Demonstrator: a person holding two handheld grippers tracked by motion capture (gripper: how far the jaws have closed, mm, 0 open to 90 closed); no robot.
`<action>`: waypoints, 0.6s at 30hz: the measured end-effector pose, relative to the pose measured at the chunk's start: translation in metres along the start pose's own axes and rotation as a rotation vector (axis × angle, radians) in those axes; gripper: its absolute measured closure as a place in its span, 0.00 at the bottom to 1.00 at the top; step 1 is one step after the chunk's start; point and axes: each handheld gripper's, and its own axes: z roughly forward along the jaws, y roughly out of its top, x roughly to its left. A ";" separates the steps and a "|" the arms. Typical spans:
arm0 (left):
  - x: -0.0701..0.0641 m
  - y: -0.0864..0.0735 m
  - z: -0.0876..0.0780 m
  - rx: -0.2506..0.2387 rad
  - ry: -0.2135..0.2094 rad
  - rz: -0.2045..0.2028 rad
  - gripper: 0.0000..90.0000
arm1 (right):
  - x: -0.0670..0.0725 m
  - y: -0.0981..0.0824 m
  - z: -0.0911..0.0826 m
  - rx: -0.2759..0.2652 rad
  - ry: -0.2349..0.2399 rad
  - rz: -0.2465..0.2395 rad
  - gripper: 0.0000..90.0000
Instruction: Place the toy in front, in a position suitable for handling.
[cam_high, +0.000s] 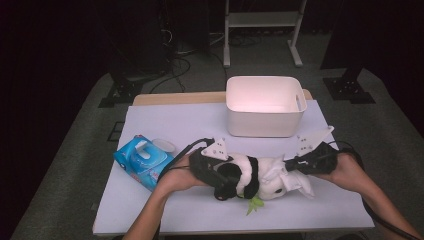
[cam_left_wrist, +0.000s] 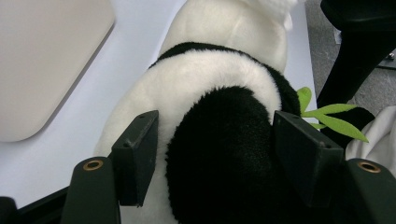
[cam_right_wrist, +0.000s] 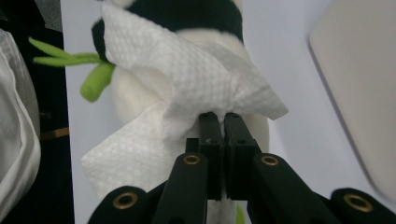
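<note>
A black-and-white panda plush (cam_high: 247, 175) lies on its side near the front of the white table (cam_high: 165, 125), with a green felt leaf (cam_high: 255, 204) by it. My left gripper (cam_high: 226, 187) comes in from the left. In the left gripper view its jaws press into the panda's furry body (cam_left_wrist: 219, 79) from both sides, so the left gripper (cam_left_wrist: 215, 154) is shut on it. A white tissue (cam_high: 296, 181) is draped over the panda's head end. My right gripper (cam_high: 288, 165) comes in from the right. Its jaws, the right gripper (cam_right_wrist: 223, 126), are shut on a pinch of the tissue (cam_right_wrist: 187, 70).
A white plastic bin (cam_high: 264, 106) stands open behind the panda at the back of the table. A blue pack of tissues (cam_high: 142, 160) lies at the left. The table's front edge is close below the plush. Dark floor and stands surround the table.
</note>
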 end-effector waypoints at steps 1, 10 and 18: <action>0.000 0.000 0.000 0.000 0.000 0.000 0.37 | -0.001 -0.007 0.000 -0.009 0.001 0.016 0.97; -0.001 0.002 0.001 0.011 0.015 0.000 0.37 | 0.000 0.001 0.005 -0.077 0.028 0.012 0.97; -0.002 0.003 0.002 0.011 0.018 0.004 0.36 | 0.004 0.036 0.026 -0.111 0.086 -0.045 0.96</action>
